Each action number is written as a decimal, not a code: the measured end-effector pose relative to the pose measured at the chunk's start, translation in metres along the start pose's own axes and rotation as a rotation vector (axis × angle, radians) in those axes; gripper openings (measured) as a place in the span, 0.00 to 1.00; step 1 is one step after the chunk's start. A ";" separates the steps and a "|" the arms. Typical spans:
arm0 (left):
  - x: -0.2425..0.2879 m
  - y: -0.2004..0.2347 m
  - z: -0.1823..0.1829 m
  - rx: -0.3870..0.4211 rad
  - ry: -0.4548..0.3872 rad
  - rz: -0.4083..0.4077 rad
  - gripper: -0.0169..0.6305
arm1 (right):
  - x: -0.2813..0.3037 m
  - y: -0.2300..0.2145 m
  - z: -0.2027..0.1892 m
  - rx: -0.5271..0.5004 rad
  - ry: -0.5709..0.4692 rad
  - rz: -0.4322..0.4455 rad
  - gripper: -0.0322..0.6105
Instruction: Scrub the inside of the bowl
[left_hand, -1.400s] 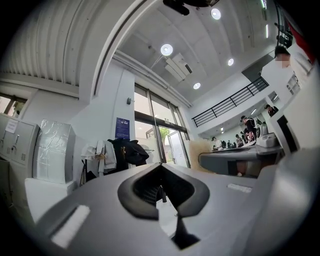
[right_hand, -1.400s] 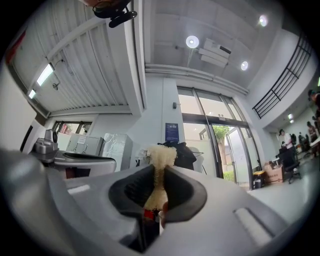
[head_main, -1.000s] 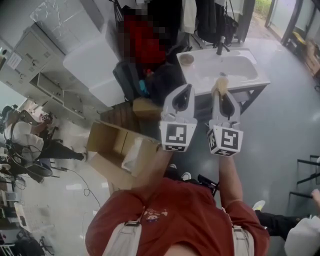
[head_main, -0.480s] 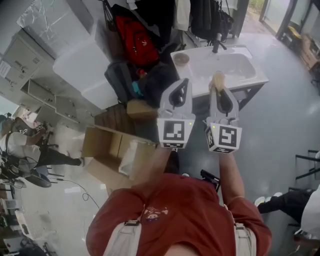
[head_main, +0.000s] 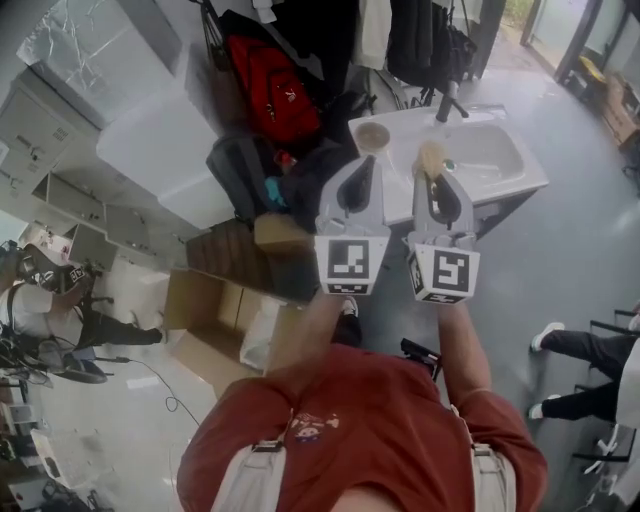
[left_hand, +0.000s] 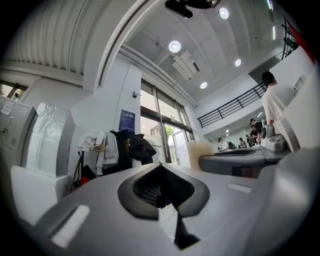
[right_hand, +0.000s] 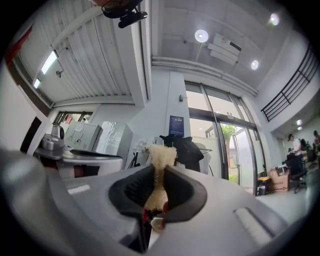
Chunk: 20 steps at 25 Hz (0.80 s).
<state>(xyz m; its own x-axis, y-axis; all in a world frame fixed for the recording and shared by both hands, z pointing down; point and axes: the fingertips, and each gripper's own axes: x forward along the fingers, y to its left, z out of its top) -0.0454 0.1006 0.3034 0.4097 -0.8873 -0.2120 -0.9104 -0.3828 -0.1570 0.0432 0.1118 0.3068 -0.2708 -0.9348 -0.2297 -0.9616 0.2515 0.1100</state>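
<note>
Grey floor lies open before the white sink unit (head_main: 520, 175), though bags (head_main: 245, 160) are crowded against its left edge. The approach is judged the step in hand — no scrubbing yet. A pale scrubber (right_hand: 161, 155) is clamped in the right hand-held gripper (head_main: 434, 180); the left hand-held gripper (head_main: 363, 170) is clenched empty. The bowl (head_main: 372, 136), at the unit's left corner, must be reached next.

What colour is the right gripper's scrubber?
The scrubber is pale cream; right gripper view shows it best.

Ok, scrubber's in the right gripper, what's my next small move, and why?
Probably bring both grippers forward to the sink: the bowl sits on its counter, ahead of both grippers; the right gripper clamps the scrubber, and the left gripper is shut and empty.
</note>
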 end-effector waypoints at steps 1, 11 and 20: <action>0.007 0.009 -0.004 -0.004 0.003 0.002 0.04 | 0.011 0.002 -0.003 -0.001 0.002 0.001 0.13; 0.079 0.080 -0.037 -0.036 0.010 -0.001 0.04 | 0.111 0.011 -0.028 -0.016 0.016 -0.012 0.13; 0.129 0.117 -0.043 -0.033 -0.016 -0.030 0.04 | 0.175 0.009 -0.026 -0.016 -0.024 -0.038 0.13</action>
<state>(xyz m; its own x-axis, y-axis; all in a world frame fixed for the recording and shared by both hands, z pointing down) -0.1016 -0.0695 0.2990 0.4376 -0.8710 -0.2232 -0.8989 -0.4178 -0.1320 -0.0116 -0.0559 0.2926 -0.2356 -0.9373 -0.2570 -0.9704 0.2121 0.1158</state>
